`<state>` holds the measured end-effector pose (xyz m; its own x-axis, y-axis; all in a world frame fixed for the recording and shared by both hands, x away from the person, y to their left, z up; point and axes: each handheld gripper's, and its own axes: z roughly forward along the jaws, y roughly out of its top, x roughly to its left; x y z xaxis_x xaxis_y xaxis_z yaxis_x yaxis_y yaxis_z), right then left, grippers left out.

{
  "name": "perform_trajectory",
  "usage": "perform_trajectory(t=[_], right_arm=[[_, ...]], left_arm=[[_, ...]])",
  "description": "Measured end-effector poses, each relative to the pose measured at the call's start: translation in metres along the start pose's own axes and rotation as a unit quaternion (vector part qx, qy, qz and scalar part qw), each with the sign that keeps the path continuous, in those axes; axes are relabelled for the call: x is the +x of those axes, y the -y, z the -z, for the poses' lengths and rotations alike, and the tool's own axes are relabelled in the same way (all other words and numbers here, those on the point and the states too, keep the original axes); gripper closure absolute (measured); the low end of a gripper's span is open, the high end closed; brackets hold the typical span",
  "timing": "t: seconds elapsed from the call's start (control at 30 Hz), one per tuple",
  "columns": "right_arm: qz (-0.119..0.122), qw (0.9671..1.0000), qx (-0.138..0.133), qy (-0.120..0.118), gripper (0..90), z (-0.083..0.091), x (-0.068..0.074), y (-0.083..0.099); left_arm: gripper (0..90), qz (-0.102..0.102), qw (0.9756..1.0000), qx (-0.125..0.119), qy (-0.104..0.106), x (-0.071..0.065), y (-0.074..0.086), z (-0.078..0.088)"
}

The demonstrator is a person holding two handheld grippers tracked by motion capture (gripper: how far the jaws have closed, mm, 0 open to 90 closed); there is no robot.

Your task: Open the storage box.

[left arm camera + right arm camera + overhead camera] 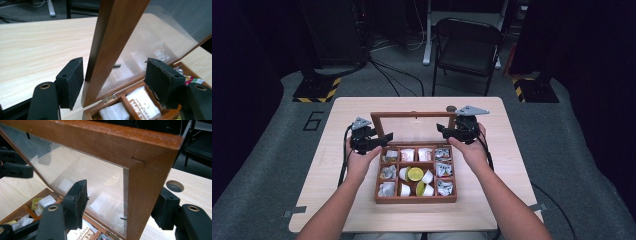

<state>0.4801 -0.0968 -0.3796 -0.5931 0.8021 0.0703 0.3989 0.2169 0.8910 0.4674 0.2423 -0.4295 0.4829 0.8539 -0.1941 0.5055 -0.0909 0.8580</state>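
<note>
The lid [414, 116] stands upright between the hands, each side rail inside an open claw, left [113, 82] and right [122, 207], neither pressing.

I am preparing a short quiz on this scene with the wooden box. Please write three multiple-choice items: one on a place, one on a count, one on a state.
1. Where does the wooden box stand?
A. On the table
B. On the chair
C. On the floor

2. How many compartments does the box have?
A. Four
B. Nine
C. Twelve

3. How is the glass lid?
A. Flat shut
B. Raised on its hinges
C. Taken off

Answers:
1 A, the box rests on the light wood tabletop.
2 B, the high view shows three rows of three.
3 B, the lid stands up behind the box, with the left gripper and the right gripper at its side frames.
</note>
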Motion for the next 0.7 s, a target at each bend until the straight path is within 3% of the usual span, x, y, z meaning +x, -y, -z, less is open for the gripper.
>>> perform_trajectory(t=[0.23,0.37,0.47,0.7], right_arm=[[0.000,1.0000,-0.002,0.000,36.3,-0.002,-0.002,0.002],[-0.002,1.0000,-0.002,0.000,36.4,-0.004,-0.003,0.006],[-0.003,1.0000,0.002,0.001,37.1,-0.007,-0.006,0.014],[-0.030,0.9993,0.022,-0.001,37.9,-0.014,-0.020,0.044]], left_arm=[[32.2,0.008,0.9999,-0.005,-0.005,0.001,0.014,-0.014],[31.9,-0.001,0.9999,-0.012,-0.011,-0.001,0.016,-0.019],[31.6,0.002,0.9999,-0.013,-0.011,-0.001,0.016,-0.020],[32.0,0.002,0.9999,-0.012,-0.005,0.001,0.016,-0.019]])
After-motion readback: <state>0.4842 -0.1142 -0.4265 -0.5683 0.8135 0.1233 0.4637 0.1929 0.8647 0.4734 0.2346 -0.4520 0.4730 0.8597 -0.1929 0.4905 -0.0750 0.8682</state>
